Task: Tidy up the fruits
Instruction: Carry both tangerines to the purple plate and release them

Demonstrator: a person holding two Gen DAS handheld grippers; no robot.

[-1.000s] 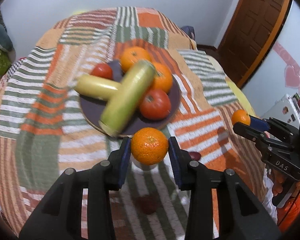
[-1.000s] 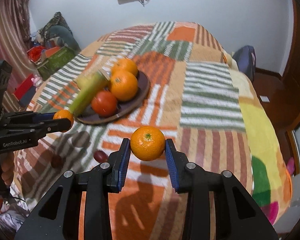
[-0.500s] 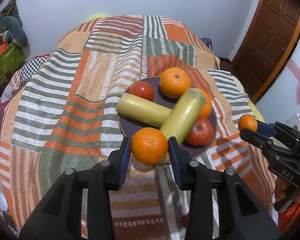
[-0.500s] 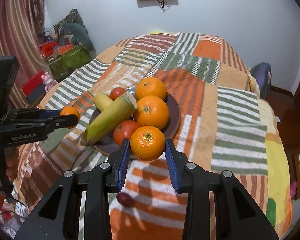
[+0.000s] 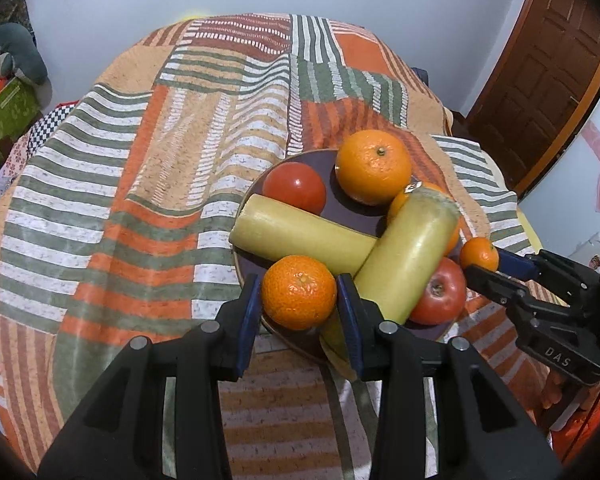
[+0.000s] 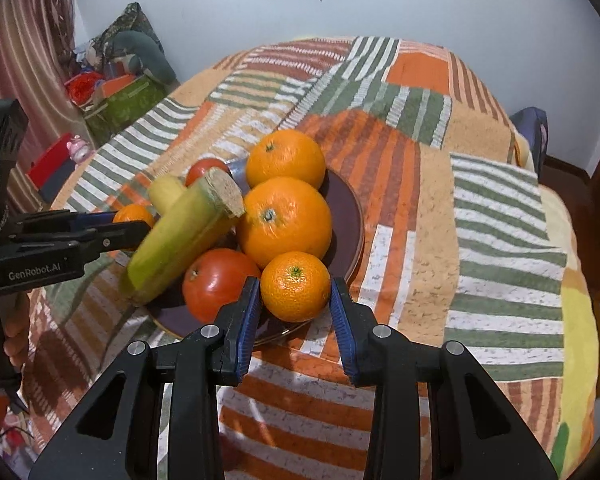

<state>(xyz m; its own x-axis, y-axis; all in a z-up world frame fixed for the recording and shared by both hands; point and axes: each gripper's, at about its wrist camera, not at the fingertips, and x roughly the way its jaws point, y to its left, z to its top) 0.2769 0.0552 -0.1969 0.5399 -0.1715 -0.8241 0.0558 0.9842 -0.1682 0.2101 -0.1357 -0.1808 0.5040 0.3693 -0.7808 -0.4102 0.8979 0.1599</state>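
Both grippers have carried their fruit in from the open cloth to the plate (image 5: 244, 220). The left gripper (image 5: 299, 294), clamped on a mandarin (image 5: 299, 292), now hangs over the plate's near rim beside the two bananas (image 5: 300, 236). The right gripper (image 6: 296, 298) pinches its own mandarin (image 6: 295, 286) above the opposite rim, next to the tomato (image 6: 216, 280). Both seem ready to set down, if a free spot remains.

A bed (image 5: 148, 184) under a striped patchwork blanket (image 6: 480, 216) (orange, green, white) bears 1 dark plate (image 6: 346, 216).
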